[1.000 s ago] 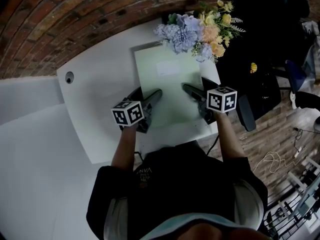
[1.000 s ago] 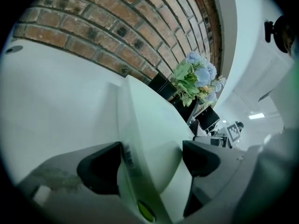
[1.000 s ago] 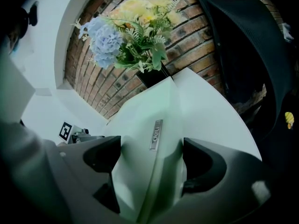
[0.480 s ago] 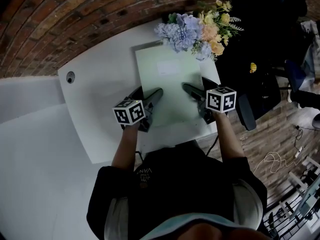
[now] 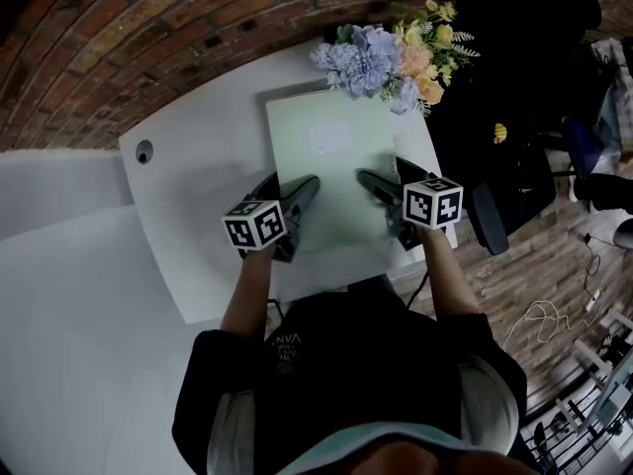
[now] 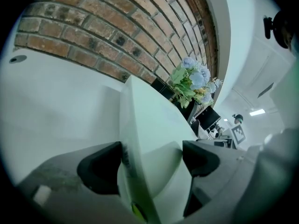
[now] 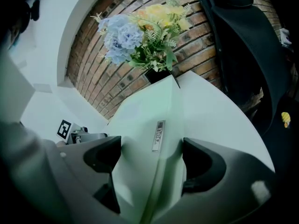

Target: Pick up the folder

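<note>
At the left of the head view, a bare stretch of the table (image 5: 198,186) is being left free beside the folder (image 5: 331,161). This is probably giving a gripper room to come in low from that side.

Just left of centre, the left gripper (image 5: 294,184) is being held against the folder's left edge. In the left gripper view its jaws are being kept well apart. The pale green edge is running up between them, close to the left-hand jaw, and nothing is being squeezed.

The folder is lying flat on the table in the middle of the frame, its long sides running from the person toward the top of the frame.

Just right of centre, the right gripper (image 5: 384,174) is being held at the opposite edge in the same way. In the right gripper view its jaws are likewise being held wide, with the edge and a small label between them, unclamped. The two sides are probably being straddled together so that a broad, thin sheet can be raised level and not left sagging from one corner.

At the upper right, flowers (image 5: 386,57) are standing at the folder's far end. Whether they are touching it cannot be told, so they may be brushed during a lift.
</note>
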`<state>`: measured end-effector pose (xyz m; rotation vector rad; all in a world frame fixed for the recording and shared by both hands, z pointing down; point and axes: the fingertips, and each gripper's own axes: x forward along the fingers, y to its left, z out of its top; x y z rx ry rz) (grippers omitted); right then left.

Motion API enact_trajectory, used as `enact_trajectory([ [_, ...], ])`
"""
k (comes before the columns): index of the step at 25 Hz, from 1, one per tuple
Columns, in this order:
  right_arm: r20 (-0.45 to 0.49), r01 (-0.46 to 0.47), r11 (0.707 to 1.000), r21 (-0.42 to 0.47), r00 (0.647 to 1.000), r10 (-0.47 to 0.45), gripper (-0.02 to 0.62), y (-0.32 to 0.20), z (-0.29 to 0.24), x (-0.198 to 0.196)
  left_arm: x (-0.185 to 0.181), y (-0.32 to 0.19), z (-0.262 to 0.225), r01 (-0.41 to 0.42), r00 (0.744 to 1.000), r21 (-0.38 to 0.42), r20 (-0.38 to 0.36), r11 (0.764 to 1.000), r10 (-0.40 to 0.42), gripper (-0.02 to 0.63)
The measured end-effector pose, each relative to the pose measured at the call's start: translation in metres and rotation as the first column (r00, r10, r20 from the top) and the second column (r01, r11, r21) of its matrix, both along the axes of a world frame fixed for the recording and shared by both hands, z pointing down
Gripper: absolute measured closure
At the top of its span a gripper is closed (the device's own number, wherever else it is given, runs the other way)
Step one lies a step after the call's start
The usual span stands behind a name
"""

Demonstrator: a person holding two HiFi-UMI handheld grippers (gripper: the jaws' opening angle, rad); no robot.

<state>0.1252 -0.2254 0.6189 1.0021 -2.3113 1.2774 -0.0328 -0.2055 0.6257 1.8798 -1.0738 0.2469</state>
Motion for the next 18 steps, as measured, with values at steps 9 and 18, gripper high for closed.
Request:
enact_trajectory([
  [9, -0.028, 0.008, 1.000, 0.017, 1.000, -0.008, 0.192, 0.015, -0.010, -0.010, -0.012, 0.011, -0.007, 0.004, 1.000, 0.008, -0.003, 1.000, -0.004, 0.193],
  [18, -0.019, 0.003, 0.999, 0.038, 1.000, -0.002, 0.192, 0.030, -0.018, -0.032, -0.032, 0.025, -0.016, 0.012, 1.000, 0.025, 0.000, 1.000, -0.012, 0.193],
])
